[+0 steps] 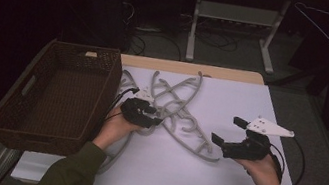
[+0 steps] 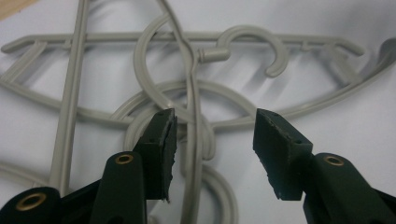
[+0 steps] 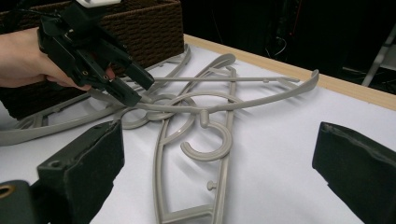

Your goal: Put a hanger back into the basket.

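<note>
Hangers (image 1: pixel 178 106), grey plastic and several in number, lie tangled in a loose pile on the white tabletop (image 1: pixel 218 182), about the centre and just toward ten o'clock of it; their long arms cross one another, one running from eleven o'clock down toward five o'clock, another leaning toward one o'clock, the hooks curled together near the middle of the heap; in the right claw view one hook (image 3: pixel 210 142) opens upward beside a long bar. The wicker basket (image 1: pixel 58 92), dark brown and the largest thing here, sits at nine o'clock, its long axis running twelve to six; its inside looks bare. The left claw (image 1: pixel 151 115) hovers at the pile's near edge, jaws apart astride a hanger neck (image 2: pixel 191 140); the right claw (image 1: pixel 227 131), at four o'clock, gapes wide, holding nothing.
</note>
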`<state>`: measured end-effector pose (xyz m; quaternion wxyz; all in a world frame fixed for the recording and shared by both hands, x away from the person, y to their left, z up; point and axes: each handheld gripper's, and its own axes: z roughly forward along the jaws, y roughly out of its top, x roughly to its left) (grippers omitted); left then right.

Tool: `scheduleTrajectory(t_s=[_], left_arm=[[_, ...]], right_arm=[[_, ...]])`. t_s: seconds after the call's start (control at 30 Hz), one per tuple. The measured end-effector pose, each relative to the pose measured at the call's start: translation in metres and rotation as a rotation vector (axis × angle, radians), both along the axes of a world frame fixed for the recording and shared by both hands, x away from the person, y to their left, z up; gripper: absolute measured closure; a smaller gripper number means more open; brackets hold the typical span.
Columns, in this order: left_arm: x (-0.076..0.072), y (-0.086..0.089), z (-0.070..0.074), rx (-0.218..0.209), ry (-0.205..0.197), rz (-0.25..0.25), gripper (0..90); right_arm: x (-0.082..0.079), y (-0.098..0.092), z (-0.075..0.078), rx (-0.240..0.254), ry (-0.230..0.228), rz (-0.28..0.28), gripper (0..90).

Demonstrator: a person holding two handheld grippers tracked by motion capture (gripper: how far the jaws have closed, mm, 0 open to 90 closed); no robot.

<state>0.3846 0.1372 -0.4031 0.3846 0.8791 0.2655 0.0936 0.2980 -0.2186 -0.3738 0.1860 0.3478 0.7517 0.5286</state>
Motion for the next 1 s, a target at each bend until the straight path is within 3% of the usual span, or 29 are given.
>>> scheduleTrajectory(t_s=[0.37,0.5,1.0], left_arm=[[0.005,0.0,-0.014,0.077,0.033,0.03,59.8],[0.005,-0.001,-0.018,0.122,0.044,0.027,62.9],[0.007,-0.003,-0.026,0.181,0.081,0.005,78.4]], right_arm=[[0.001,0.001,-0.002,-0.007,0.003,0.005,1.9],[0.001,0.001,-0.002,-0.007,0.007,0.007,1.9],[0.001,0.001,-0.003,-0.003,0.008,0.01,2.0]])
